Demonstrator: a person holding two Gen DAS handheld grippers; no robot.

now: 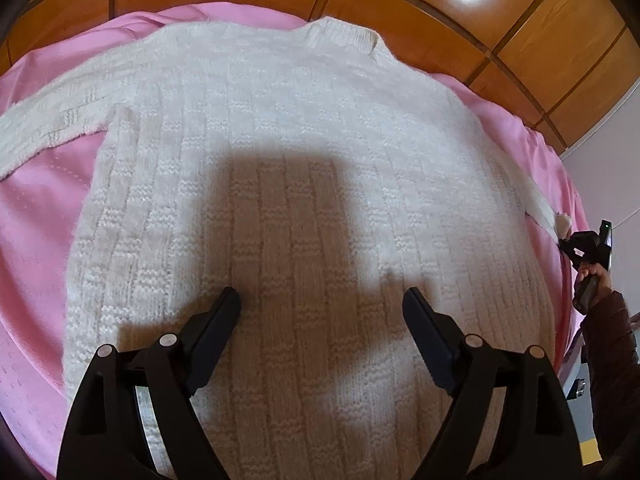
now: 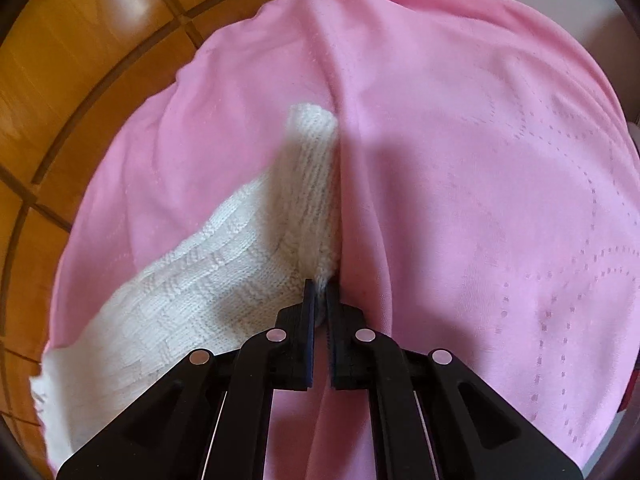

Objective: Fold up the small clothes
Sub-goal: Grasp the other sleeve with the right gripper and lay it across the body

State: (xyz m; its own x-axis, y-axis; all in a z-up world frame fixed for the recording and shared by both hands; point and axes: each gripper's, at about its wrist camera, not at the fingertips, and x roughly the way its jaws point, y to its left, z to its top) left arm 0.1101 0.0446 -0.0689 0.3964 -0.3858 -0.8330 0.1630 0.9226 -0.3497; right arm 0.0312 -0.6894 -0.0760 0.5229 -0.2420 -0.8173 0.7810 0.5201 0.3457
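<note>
Sweater: a white basket-weave knitted sweater [image 1: 304, 168] lies spread flat on a pink embossed cloth [image 1: 36, 240], neck band toward the wooden panelled wall [image 1: 460, 8].
Left sleeve: it stretches out flat across the pink cloth, away from the body.
My left gripper [image 1: 320, 300]: I hover over the sweater's lower body, jaws spread wide, gripping nothing; my shadow falls on the knit.
My right gripper [image 2: 319, 286]: my jaws are pinched tight on the right sleeve [image 2: 208, 280] near its ribbed cuff [image 2: 314, 132], which sticks up past them.
Sleeve position: it is raised off the cloth, running back to the sweater.
</note>
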